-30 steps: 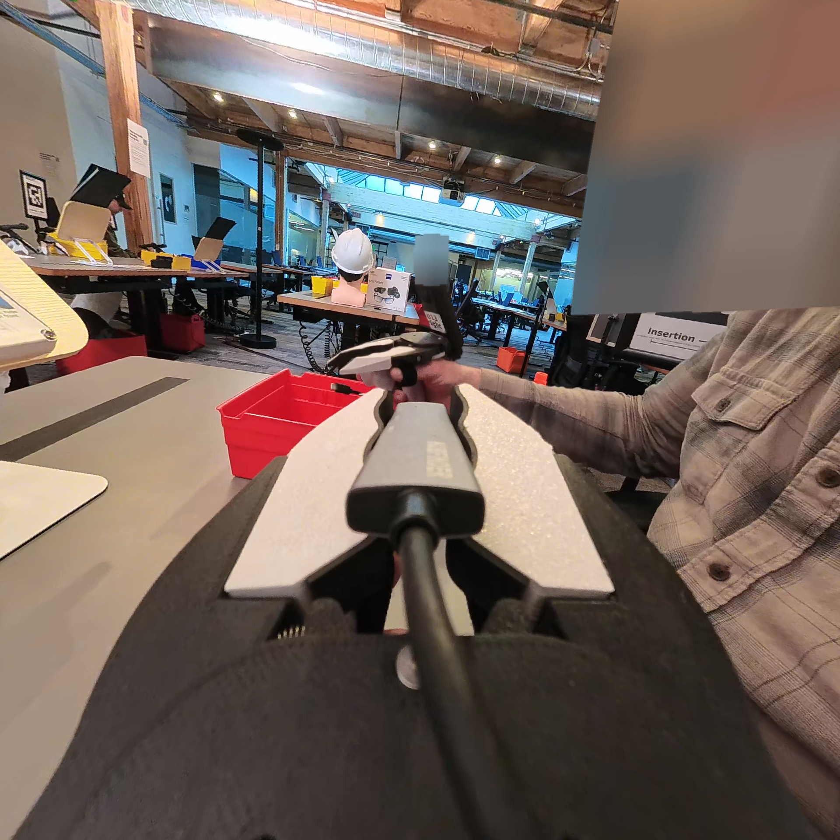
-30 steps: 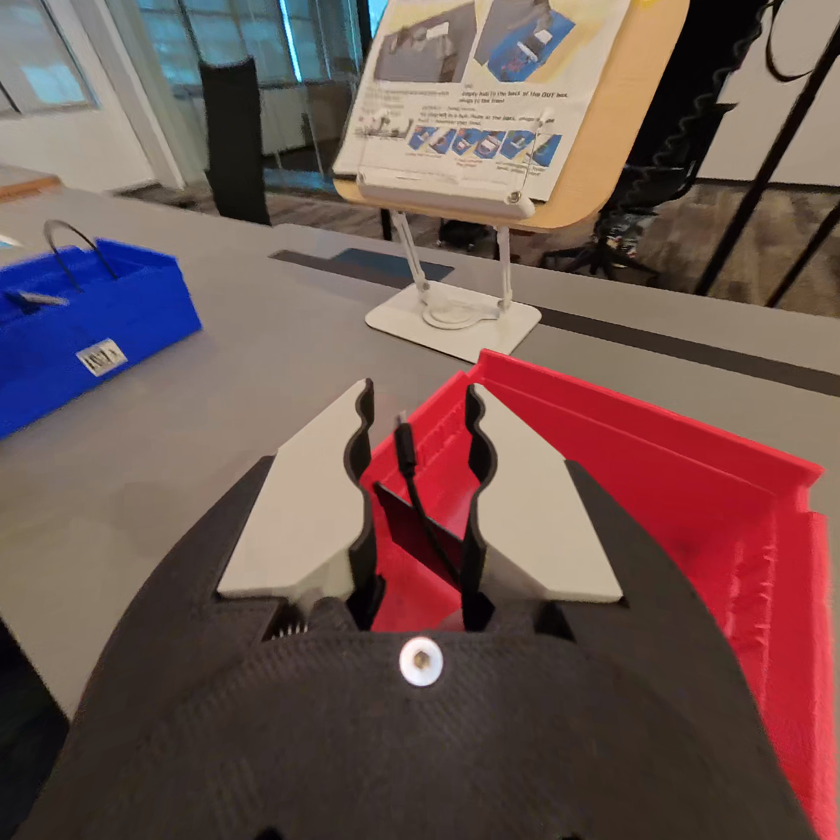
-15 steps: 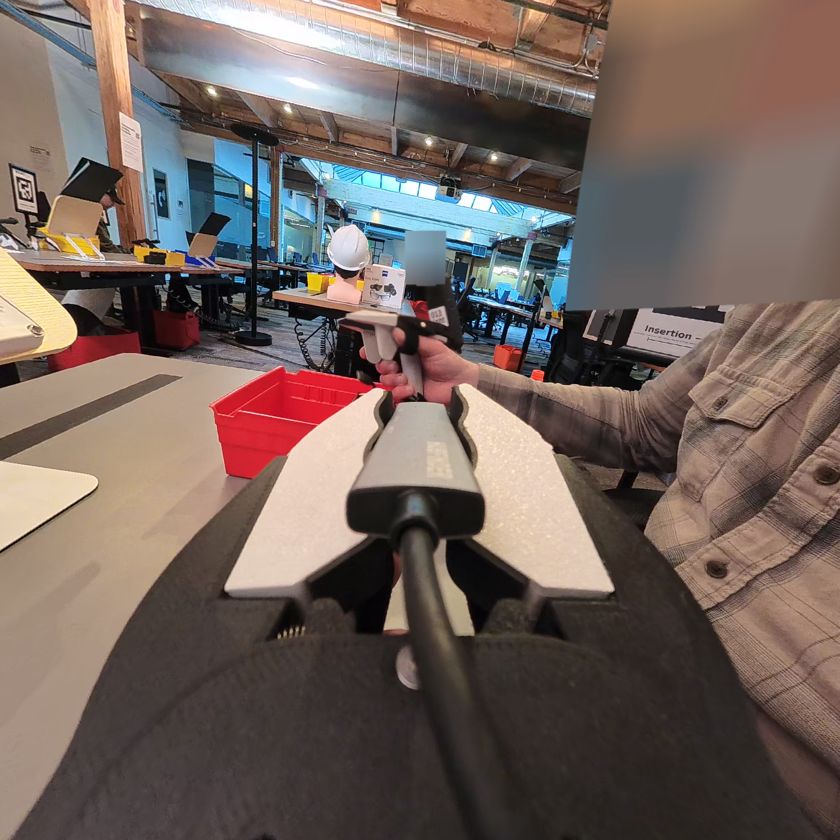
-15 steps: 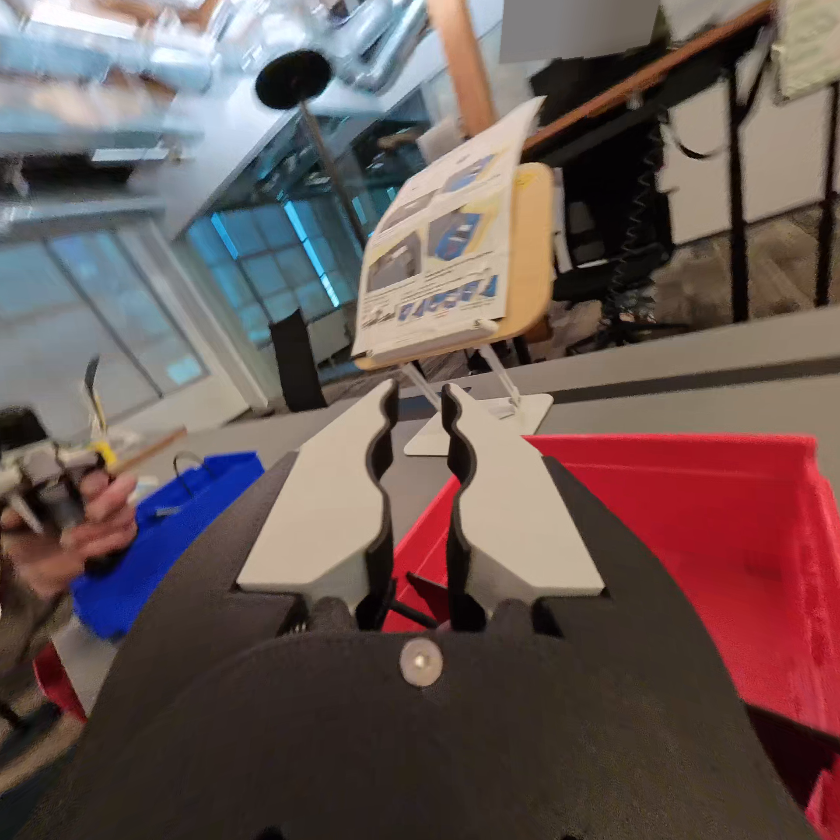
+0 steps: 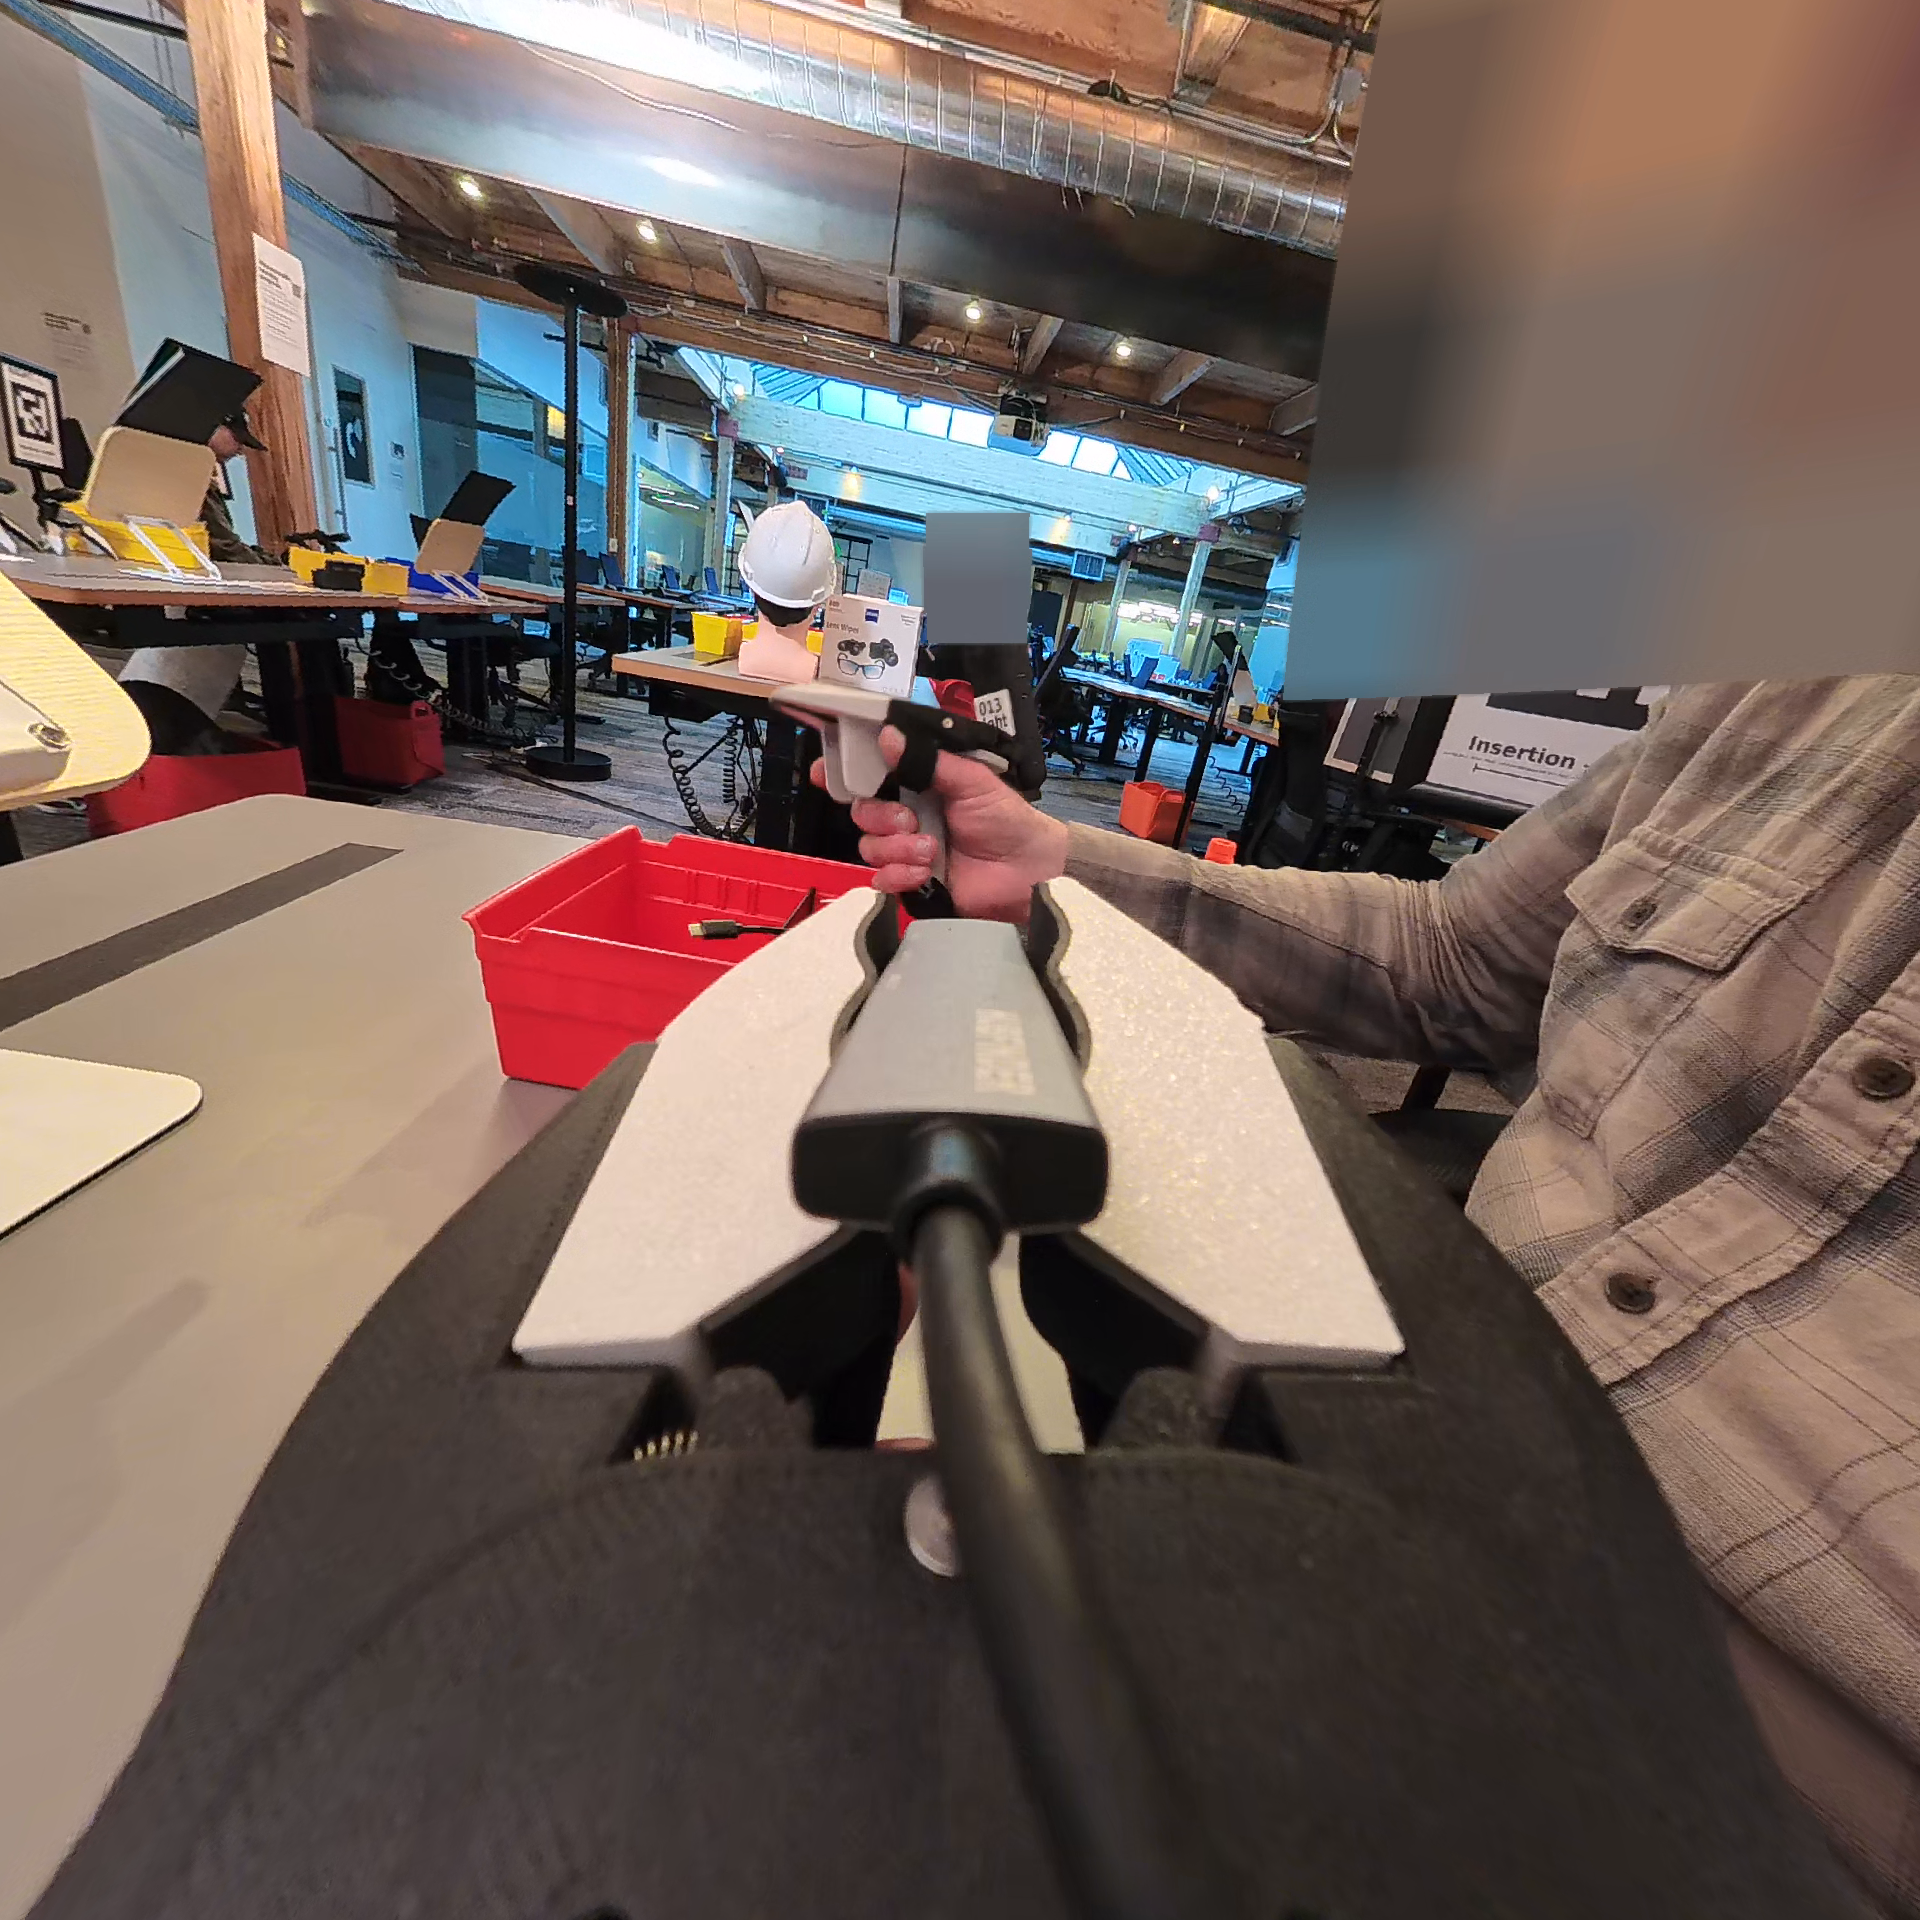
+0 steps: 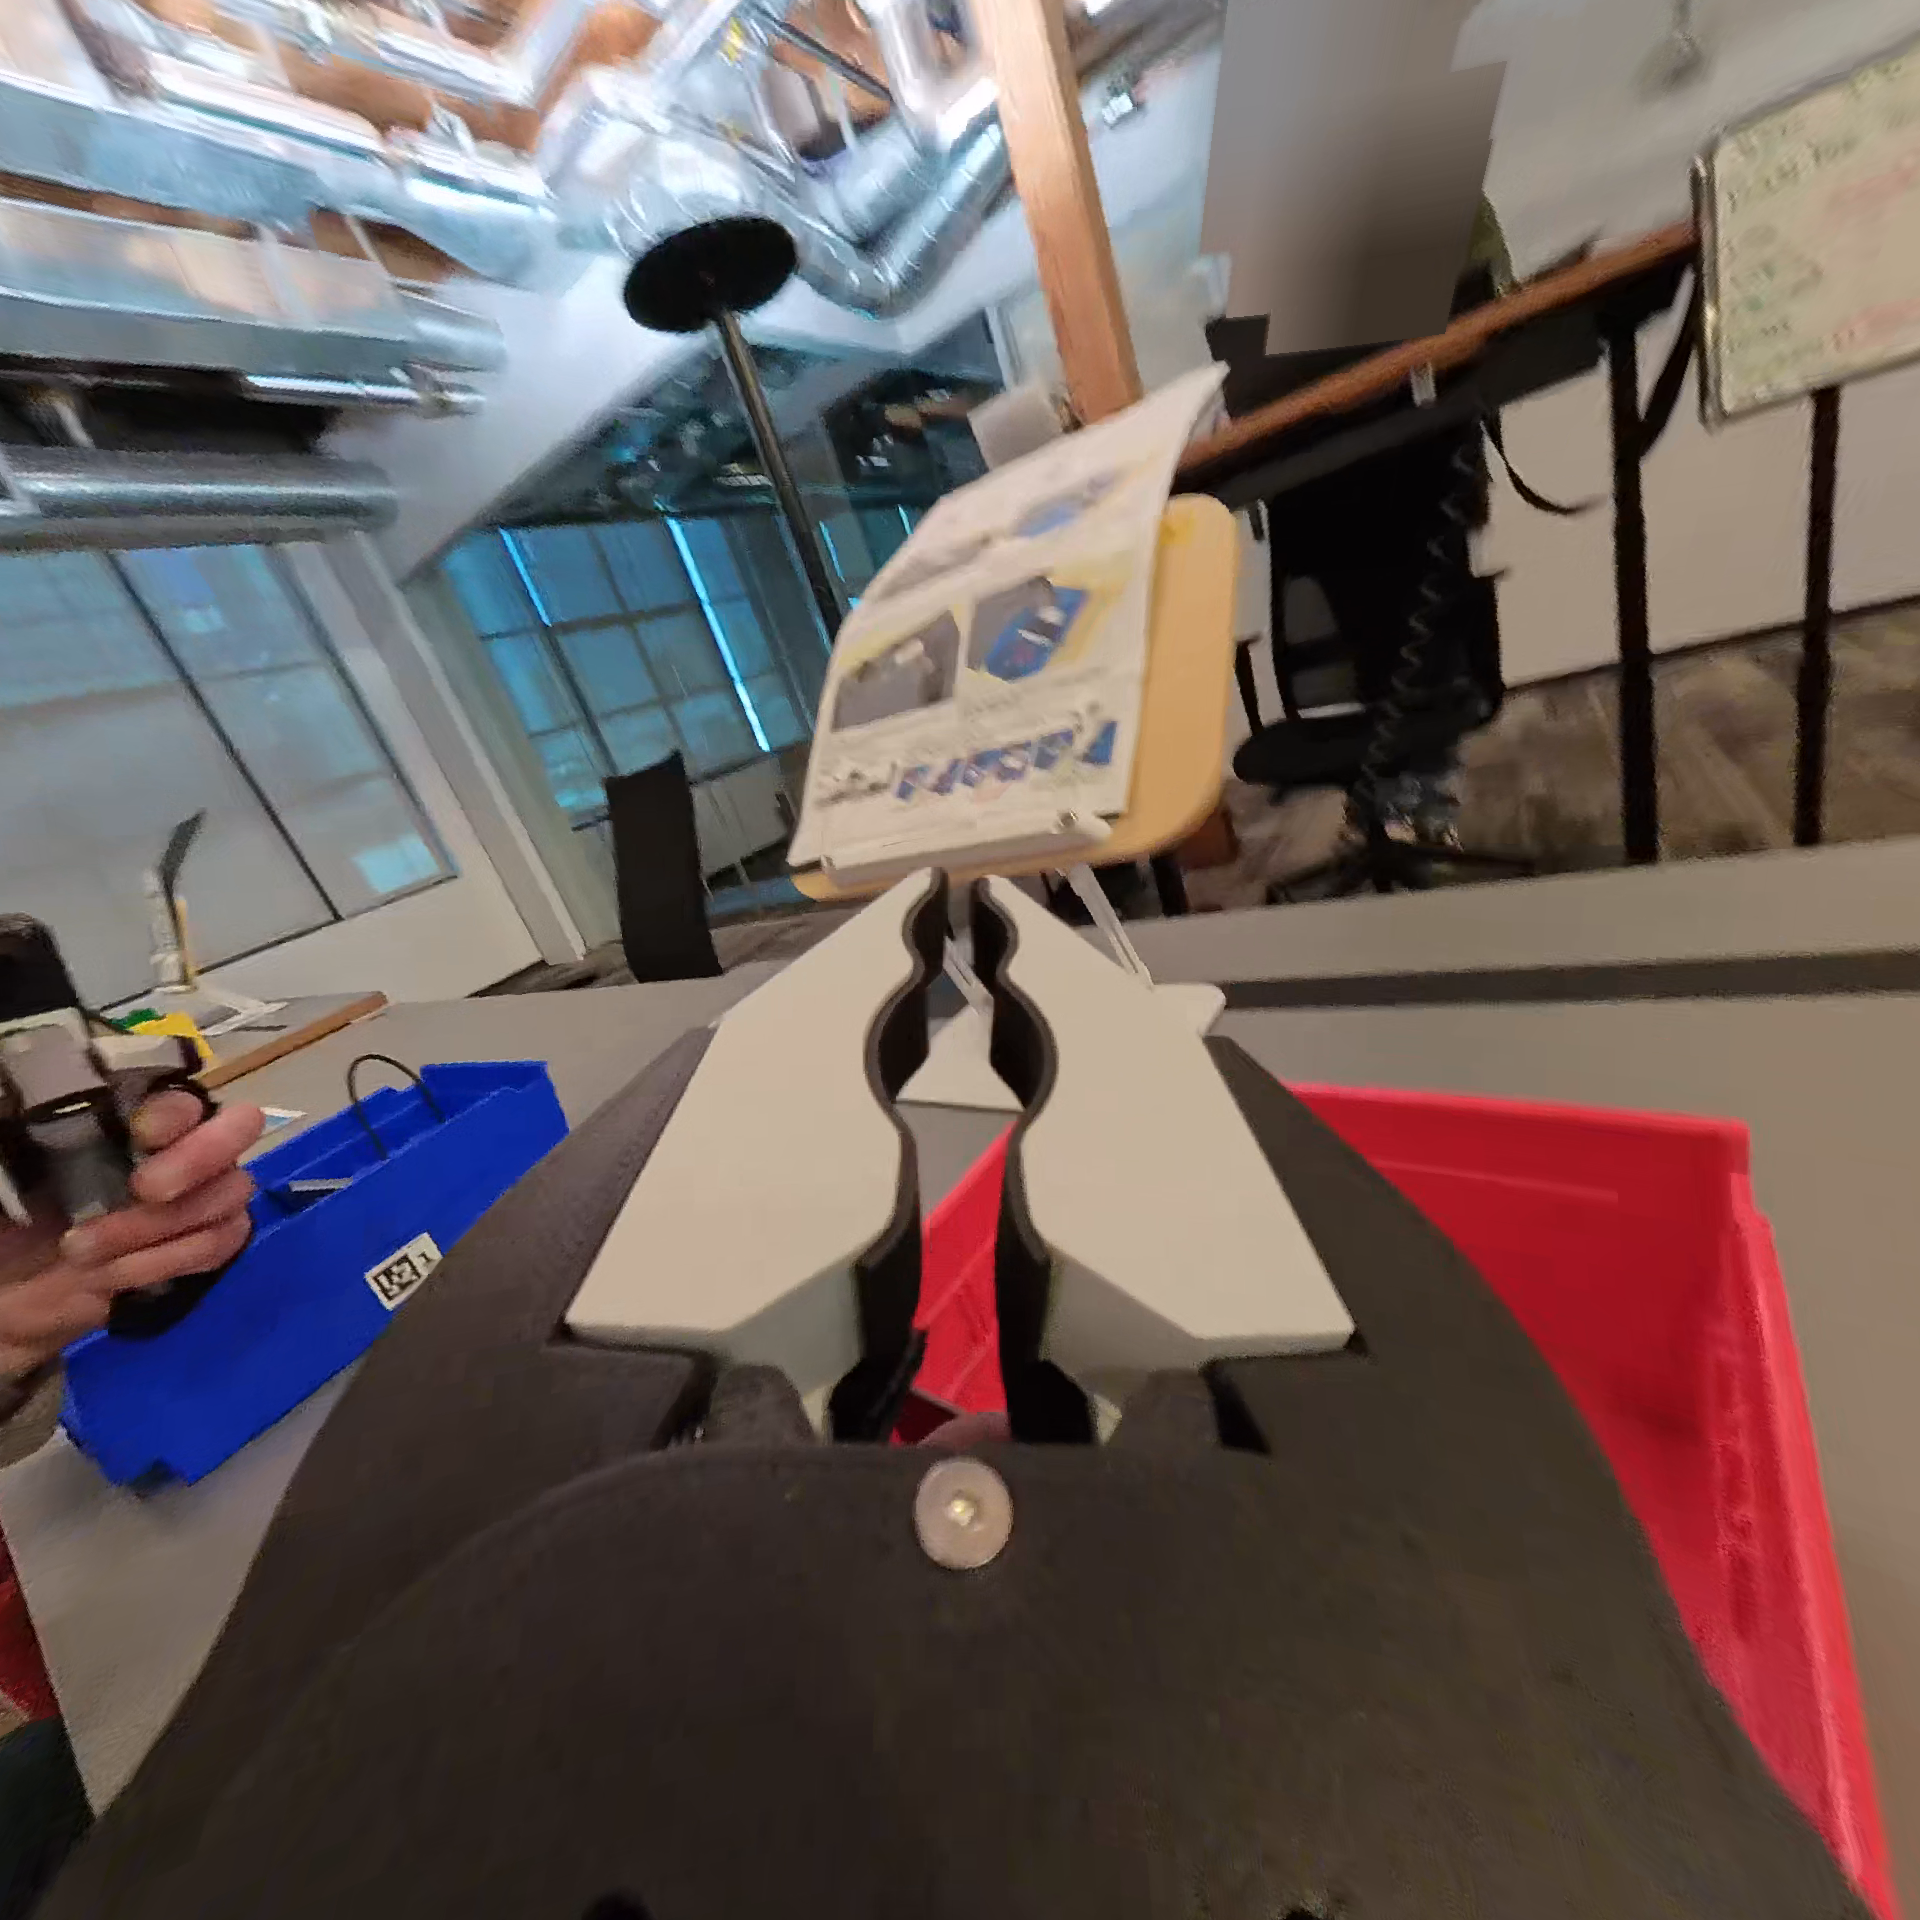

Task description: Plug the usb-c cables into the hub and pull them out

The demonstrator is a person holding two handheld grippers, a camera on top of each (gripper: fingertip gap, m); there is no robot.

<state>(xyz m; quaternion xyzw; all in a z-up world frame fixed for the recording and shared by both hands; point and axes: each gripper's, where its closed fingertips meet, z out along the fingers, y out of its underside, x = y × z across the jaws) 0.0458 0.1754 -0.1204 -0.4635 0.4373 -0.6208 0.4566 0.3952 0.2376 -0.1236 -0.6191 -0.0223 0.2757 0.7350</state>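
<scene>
Open-plan workshop, exposed wooden beams (image 5: 249, 260), ceiling ducting (image 5: 1039, 114), rows of workbenches (image 5: 208, 597), parts bins (image 5: 343, 569)

Open grey tabletop (image 5: 260, 1195) lies left of the red bin (image 5: 623, 977), giving free passage. The bin's walls block low approaches; a loose cable end (image 5: 727, 928) lies inside. Far left, the document stand (image 6: 1039, 707) obstructs; the blue bin (image 6: 312, 1226) apparently crowds the left side.

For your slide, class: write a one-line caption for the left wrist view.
Left gripper fingers clamp a grey hub; beyond, a cable lies in the red bin.
</scene>
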